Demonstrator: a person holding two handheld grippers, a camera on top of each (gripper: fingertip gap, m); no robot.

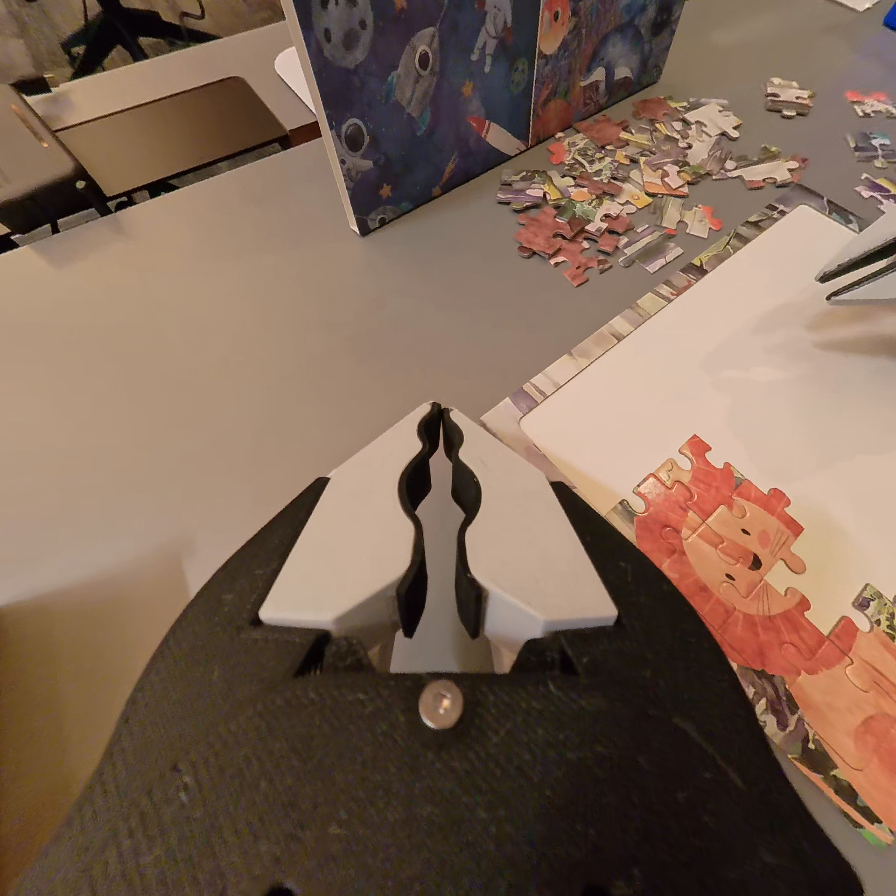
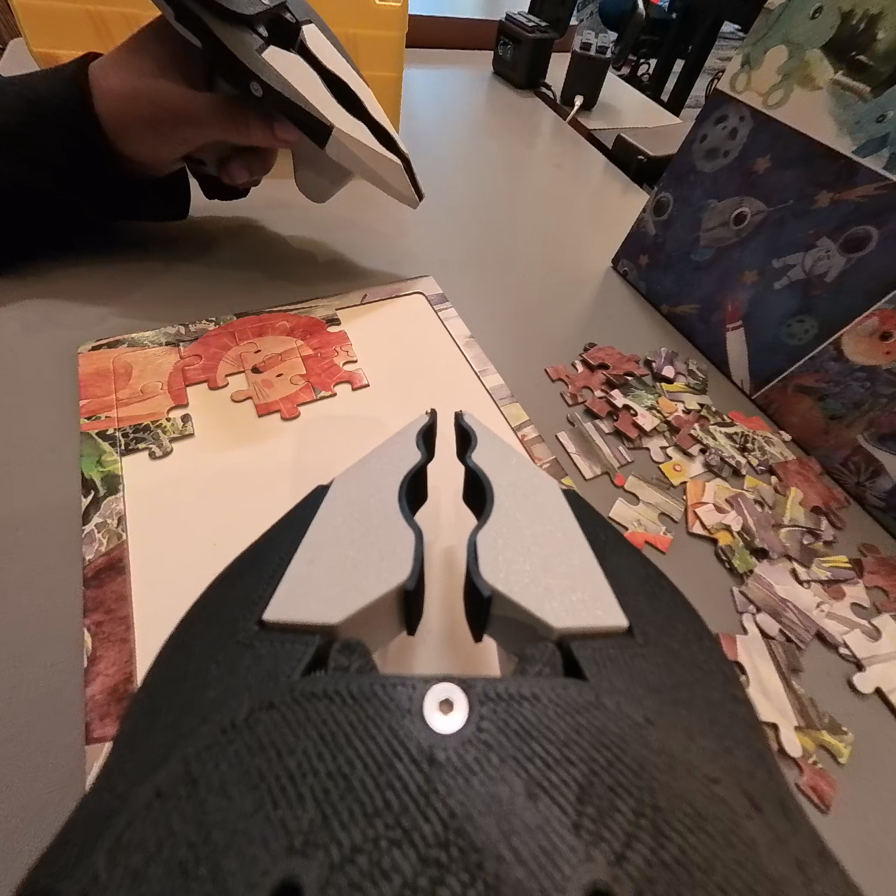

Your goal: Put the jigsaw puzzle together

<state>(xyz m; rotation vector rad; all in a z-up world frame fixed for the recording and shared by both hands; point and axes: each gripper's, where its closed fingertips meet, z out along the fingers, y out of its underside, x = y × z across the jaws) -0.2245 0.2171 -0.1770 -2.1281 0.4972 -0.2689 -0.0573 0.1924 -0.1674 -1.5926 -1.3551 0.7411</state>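
Note:
The puzzle tray (image 1: 679,368) has a white base and a printed border and lies on the grey table. A joined lion section (image 1: 717,548) sits in the tray's near corner; it also shows in the right wrist view (image 2: 276,363). A pile of loose pieces (image 1: 620,184) lies beyond the tray. My left gripper (image 1: 439,407) is shut and empty, above bare table just left of the tray corner. My right gripper (image 2: 441,414) is open by a narrow gap, empty, above the tray's bare base (image 2: 291,485). The loose pieces (image 2: 703,460) lie to its right.
A tall puzzle box (image 1: 436,97) printed with space pictures stands behind the pile, also seen in the right wrist view (image 2: 776,271). A hand (image 2: 194,131) holds the left gripper (image 2: 412,196) above the table. A yellow box (image 2: 363,39) and black devices (image 2: 523,53) stand farther off. The grippers' ends are close to 20 cm from one another.

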